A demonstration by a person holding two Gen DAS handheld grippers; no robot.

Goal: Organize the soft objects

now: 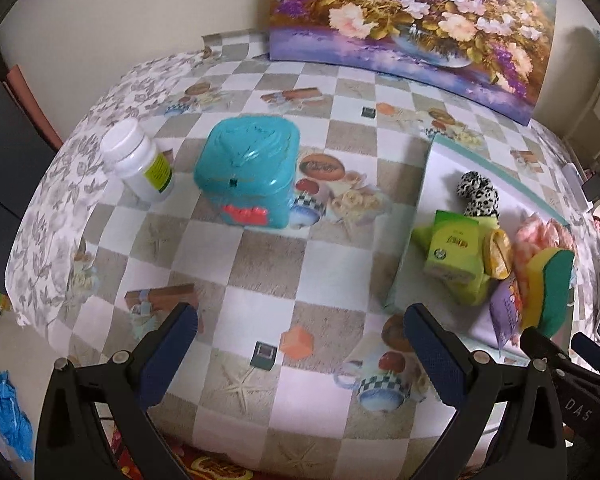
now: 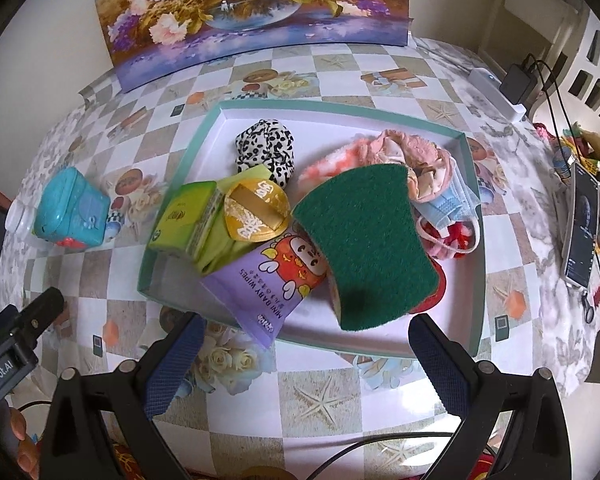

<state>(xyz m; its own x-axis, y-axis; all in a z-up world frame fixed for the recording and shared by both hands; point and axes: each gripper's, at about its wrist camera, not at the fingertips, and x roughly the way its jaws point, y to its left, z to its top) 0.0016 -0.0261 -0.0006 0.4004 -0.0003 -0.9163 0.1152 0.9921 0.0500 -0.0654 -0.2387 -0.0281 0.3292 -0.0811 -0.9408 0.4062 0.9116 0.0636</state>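
Note:
A teal-rimmed white tray [image 2: 470,184] holds soft things: a green scouring sponge [image 2: 364,244], a purple baby-wipes pack [image 2: 272,292], a green tissue pack [image 2: 184,220], a gold puff [image 2: 256,212], a leopard-print scrunchie [image 2: 266,150], pink fluffy cloth [image 2: 384,152] and a blue face mask [image 2: 448,204]. My right gripper [image 2: 304,364] is open and empty just before the tray's near rim. My left gripper [image 1: 300,356] is open and empty over the table, left of the tray [image 1: 432,184]. The sponge [image 1: 552,280] and tissue pack [image 1: 456,248] show at the right of the left wrist view.
A teal plastic box [image 1: 248,172] and a white bottle [image 1: 138,160] stand on the checkered tablecloth left of the tray. A flower painting [image 1: 412,20] leans on the back wall. A phone [image 2: 580,228], charger and cables lie at the table's right edge.

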